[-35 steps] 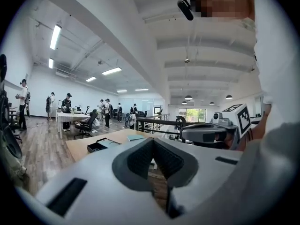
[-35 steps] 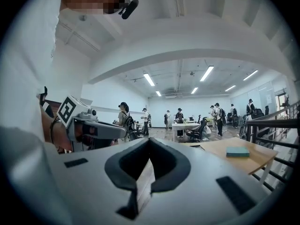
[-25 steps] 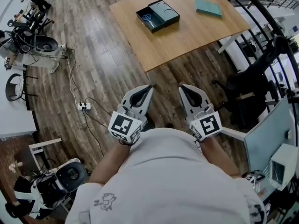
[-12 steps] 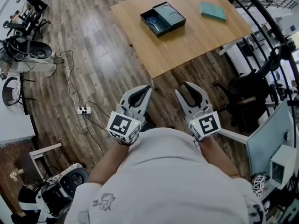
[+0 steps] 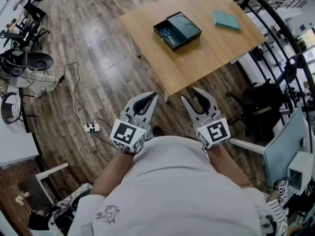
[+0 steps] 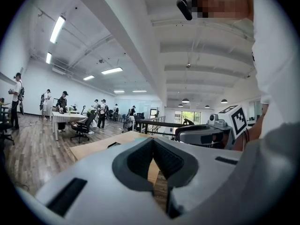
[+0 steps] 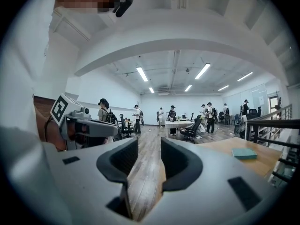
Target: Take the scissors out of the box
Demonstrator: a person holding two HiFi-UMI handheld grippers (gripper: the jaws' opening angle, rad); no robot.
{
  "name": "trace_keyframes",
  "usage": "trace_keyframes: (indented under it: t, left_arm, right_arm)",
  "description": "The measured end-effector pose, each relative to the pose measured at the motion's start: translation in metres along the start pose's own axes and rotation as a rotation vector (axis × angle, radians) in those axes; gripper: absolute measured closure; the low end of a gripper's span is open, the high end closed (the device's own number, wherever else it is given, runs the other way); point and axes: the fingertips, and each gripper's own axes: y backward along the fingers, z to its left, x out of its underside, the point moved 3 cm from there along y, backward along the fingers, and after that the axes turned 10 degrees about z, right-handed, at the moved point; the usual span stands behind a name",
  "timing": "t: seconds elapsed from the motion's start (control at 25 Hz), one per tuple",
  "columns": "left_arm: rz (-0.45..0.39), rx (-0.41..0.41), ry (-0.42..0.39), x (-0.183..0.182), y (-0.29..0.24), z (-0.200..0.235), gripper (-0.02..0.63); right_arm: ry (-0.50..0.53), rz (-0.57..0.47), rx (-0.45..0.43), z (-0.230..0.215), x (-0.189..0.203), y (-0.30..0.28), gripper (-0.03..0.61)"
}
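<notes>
Wooden table, head view: black box mid-top, nearer far left edge, blue-handled scissors inside its left compartment.

Left gripper view: left gripper jaws together, empty.

Right gripper view: right gripper jaws apart, just opened wider, nothing between.

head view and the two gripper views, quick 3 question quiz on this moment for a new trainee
1. True or false: the scissors lie on the table, outside the box.
2. Which gripper has its jaws apart? A. left gripper B. right gripper C. both D. neither
3. Fill in: the flat item lying on the table apart from the box is ____ in colour.

Key
1. False: they lie inside the open box.
2. B: the right jaws have just been opening, with nothing between them. The left jaws are together and hold nothing.
3. Teal.
</notes>
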Motion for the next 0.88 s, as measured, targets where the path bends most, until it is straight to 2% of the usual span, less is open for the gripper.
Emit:
trace_keyframes:
  t: [0.44,0.64,0.88]
  left_arm:
    - [0.0,0.001,0.031,0.0,-0.001,0.041,0.609]
    - [0.005,-0.032,0.035,-0.002,-0.018,0.051,0.609]
    - [0.013,-0.081,0.045,-0.012,-0.055,0.06,0.609]
  right_arm:
    - [-0.007,0.026,-0.038,0.012,-0.005,-0.04,0.419]
    - [-0.002,0.031,-0.087,-0.003,-0.005,-0.056,0.419]
    - [0.008,0.036,-0.144,-0.047,-0.007,-0.077,0.419]
